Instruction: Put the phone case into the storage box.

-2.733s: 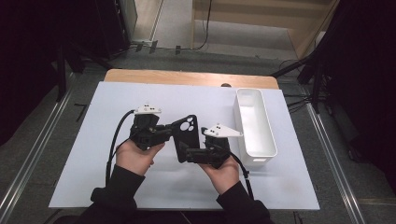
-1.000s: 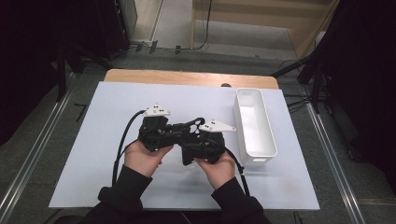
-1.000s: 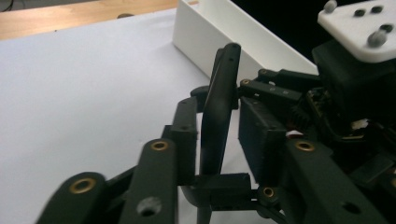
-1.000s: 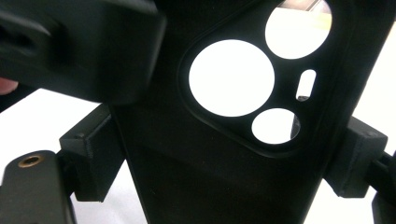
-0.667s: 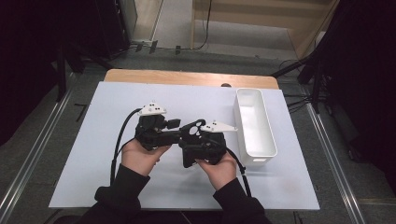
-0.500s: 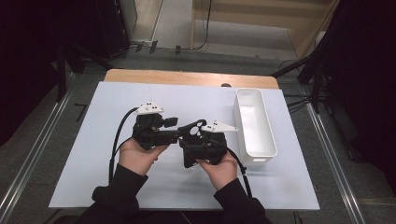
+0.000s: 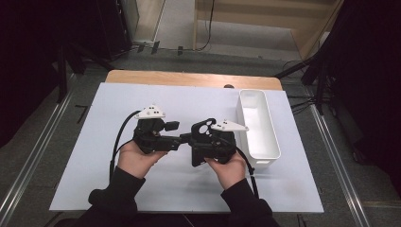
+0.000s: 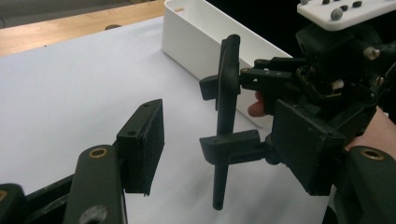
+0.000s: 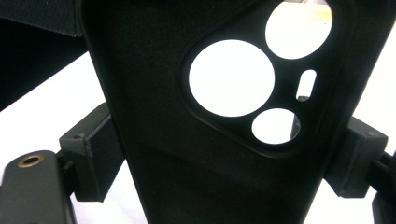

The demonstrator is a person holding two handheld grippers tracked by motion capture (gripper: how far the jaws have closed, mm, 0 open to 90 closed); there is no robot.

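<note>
A black phone case with round camera cut-outs stands on edge above the white sheet. My right gripper is shut on it: in the right gripper view both pads press the sides of the case. My left gripper points at it from the left. In the left gripper view the case shows edge-on between my left gripper's jaws, which have just been opening. The left pad stands well clear of the case, so the left gripper is open.
A long white bin stands right of the hands, its near wall just beyond the case. The white sheet covers the table, with a wooden strip along the far edge. Dark floor and metal rails surround it.
The left gripper has opened off the phone case and drawn a little to the left. The right gripper has kept still with the case in it.
</note>
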